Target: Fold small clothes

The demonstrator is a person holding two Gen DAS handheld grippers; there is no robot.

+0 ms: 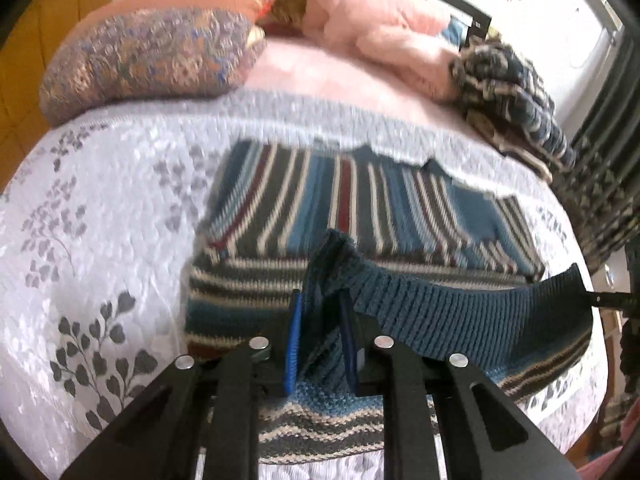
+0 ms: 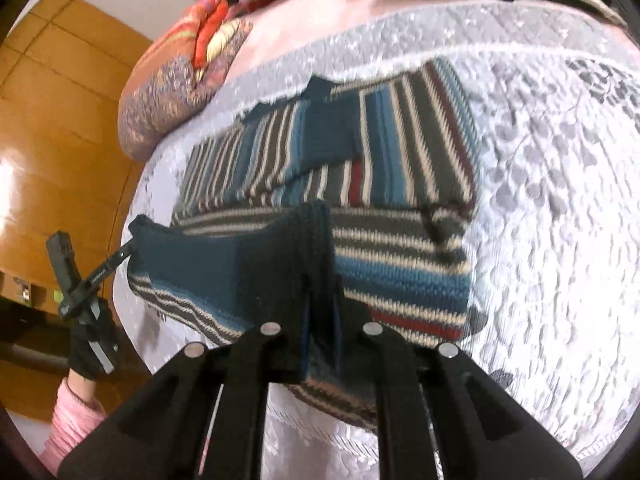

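A striped knit sweater (image 1: 360, 200) in teal, grey, cream and dark red lies on the white quilted bedspread (image 1: 100, 220), its sleeves folded across the body. Its teal ribbed hem (image 1: 460, 312) is lifted off the bed and stretched between both grippers. My left gripper (image 1: 320, 296) is shut on one end of the hem. The tip of the right gripper (image 1: 600, 300) pinches the other end at the right edge. In the right wrist view, my right gripper (image 2: 320, 280) is shut on the hem (image 2: 208, 264) above the sweater (image 2: 400, 152). The left gripper (image 2: 128, 250) grips the far corner, held by a gloved hand (image 2: 90, 340).
Patterned pillows (image 1: 152, 60) and a pink blanket (image 1: 380, 28) lie at the head of the bed. A heap of dark patterned knitwear (image 1: 512, 92) sits at the back right, near a curtain (image 1: 600, 192). A wooden wardrobe (image 2: 60, 140) stands beside the bed.
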